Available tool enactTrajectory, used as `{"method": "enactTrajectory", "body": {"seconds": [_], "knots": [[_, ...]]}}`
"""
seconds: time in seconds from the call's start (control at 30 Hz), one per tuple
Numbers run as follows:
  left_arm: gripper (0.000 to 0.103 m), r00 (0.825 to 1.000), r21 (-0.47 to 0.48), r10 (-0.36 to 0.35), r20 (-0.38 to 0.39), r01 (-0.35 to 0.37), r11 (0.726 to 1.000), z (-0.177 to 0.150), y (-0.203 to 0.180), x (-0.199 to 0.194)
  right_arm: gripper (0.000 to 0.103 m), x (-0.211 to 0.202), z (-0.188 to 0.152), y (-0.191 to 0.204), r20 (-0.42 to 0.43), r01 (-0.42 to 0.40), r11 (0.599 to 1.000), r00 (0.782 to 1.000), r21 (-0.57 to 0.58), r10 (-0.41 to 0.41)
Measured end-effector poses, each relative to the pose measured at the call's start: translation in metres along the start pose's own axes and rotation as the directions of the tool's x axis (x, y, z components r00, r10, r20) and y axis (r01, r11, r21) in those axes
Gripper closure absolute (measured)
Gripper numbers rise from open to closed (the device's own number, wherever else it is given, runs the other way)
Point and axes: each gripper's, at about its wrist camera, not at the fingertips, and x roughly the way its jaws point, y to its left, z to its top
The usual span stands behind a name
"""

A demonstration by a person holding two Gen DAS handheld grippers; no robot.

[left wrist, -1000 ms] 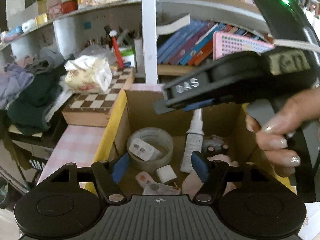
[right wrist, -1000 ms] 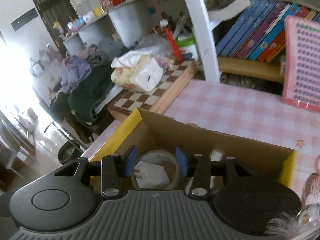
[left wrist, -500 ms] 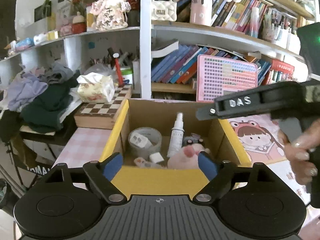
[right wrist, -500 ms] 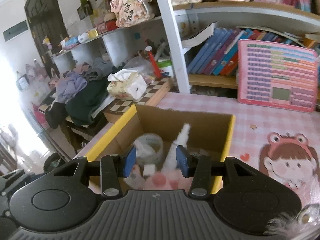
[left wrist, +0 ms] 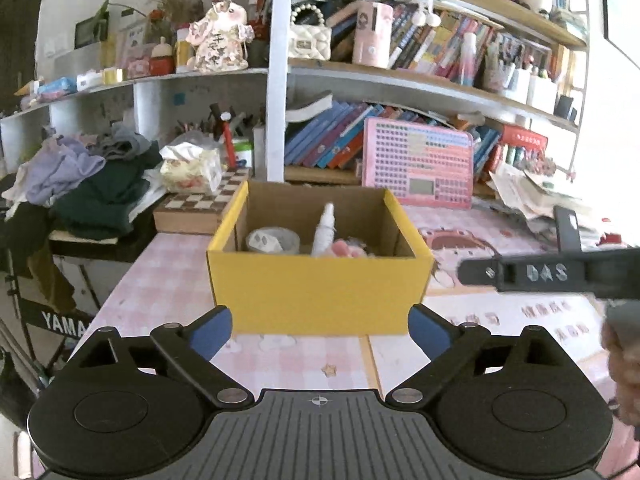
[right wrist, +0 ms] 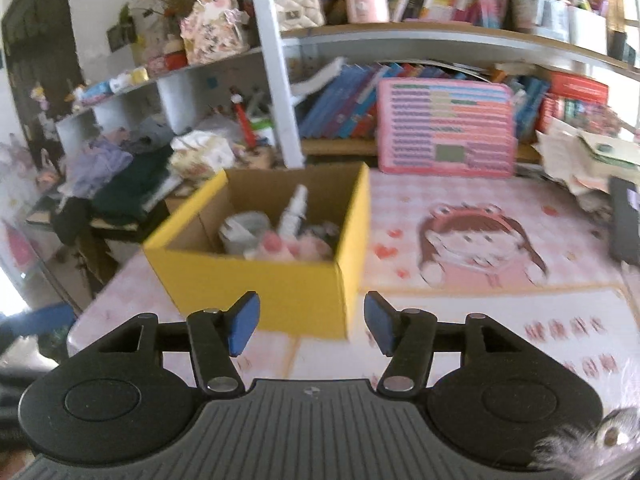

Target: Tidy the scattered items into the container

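A yellow cardboard box [left wrist: 320, 292] stands on the pink checked table; it also shows in the right wrist view [right wrist: 256, 284]. Inside lie a tape roll [left wrist: 274, 240], a white spray bottle [left wrist: 324, 230] and a pink plush toy [left wrist: 346, 248]. My left gripper [left wrist: 320, 330] is open and empty, just in front of the box. My right gripper [right wrist: 306, 326] is open and empty, in front of the box's right corner. The right gripper's body [left wrist: 548, 274] shows at the right of the left wrist view.
A pink cartoon mat [right wrist: 480, 240] lies right of the box. A pink calculator board [left wrist: 416, 160] leans on the bookshelf behind. A chessboard box [left wrist: 192, 210] with a tissue pack and a clothes pile [left wrist: 92, 188] sit left. Papers [left wrist: 532, 196] lie far right.
Both grippers have pulled back and away from above the box's inside to in front of it. Both jaws have opened wider.
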Motion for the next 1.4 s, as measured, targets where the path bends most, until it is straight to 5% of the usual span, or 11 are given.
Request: {"method": "enactTrajectory", "body": {"seconds": [0.63,1.4], "knots": [[0.0,1.0,0.062,-0.003,-0.023,0.005,0.998,-0.024,-0.029,-0.013,0.008,-0.049,-0.062,-0.009,-0.025,0.201,0.979,0.979,0.025,-0.2],[0.0,0.996,0.085,0.054,-0.074,-0.048,0.995,-0.047,-0.052,-0.02,0.001,-0.067,-0.091,-0.022,-0.025,0.227,0.972,0.974,0.058,-0.226]]}}
